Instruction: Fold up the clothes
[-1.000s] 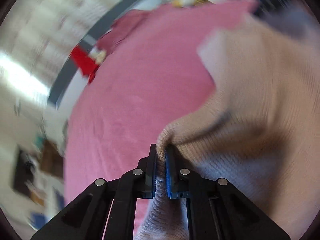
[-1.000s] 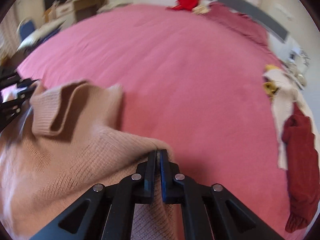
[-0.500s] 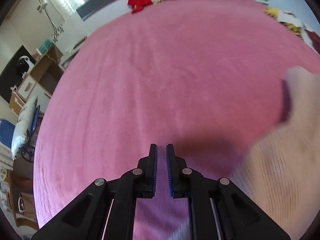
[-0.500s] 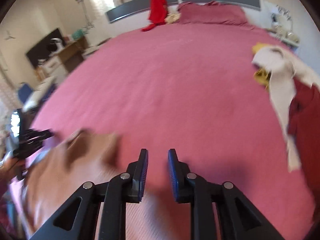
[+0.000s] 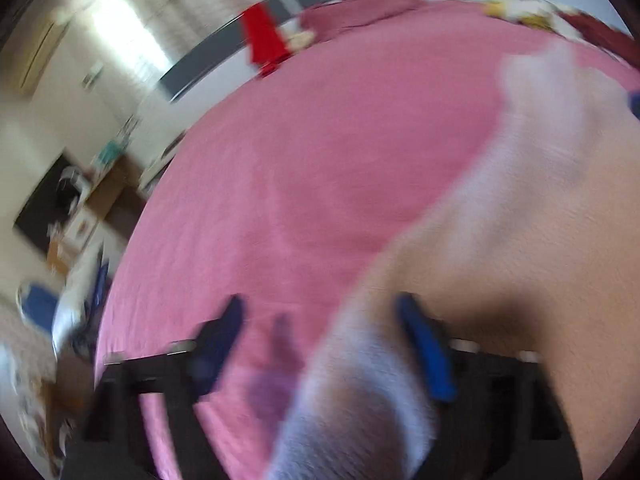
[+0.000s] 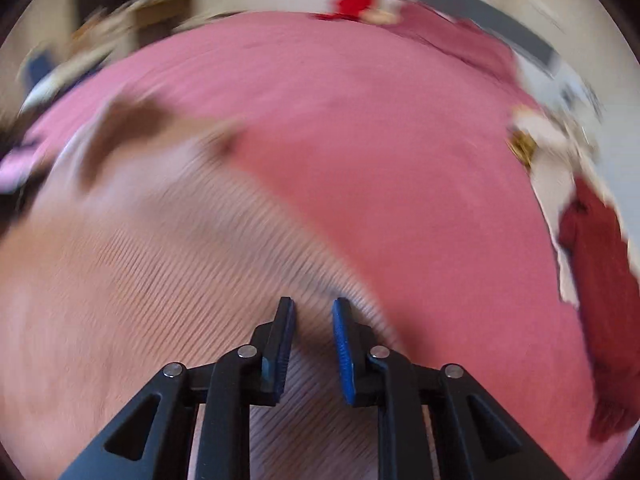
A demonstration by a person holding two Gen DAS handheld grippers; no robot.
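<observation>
a pink bed point(image 5: 320, 168) fills both views, its cover smooth and bare across the middle. a grey headboard point(image 5: 224, 56) runs along the far edge, with a red garment point(image 5: 262, 38) draped over it and a pink pillow point(image 5: 360, 8) beside that.

the beige sweater point(image 6: 132, 264) lies on the near side of the bed, a ribbed knit spread toward the left in the right wrist view, its far end rumpled with a dark fold. in the left wrist view it covers the right half of the frame, and one blurred fold of it rises between the fingers.

a heap of clothes point(image 6: 592, 240), dark red, white and a bit of yellow, sits at the bed's right edge, well apart from the sweater.

the left gripper point(image 5: 320, 320) is spread wide; its jaws have just been opening, and the sweater fold stands between them, though blur hides whether a pad touches it. the right gripper point(image 6: 313, 312) hangs over the sweater's near edge with a narrow gap; its jaws have just been closing, and the pads do not pinch the knit.
</observation>
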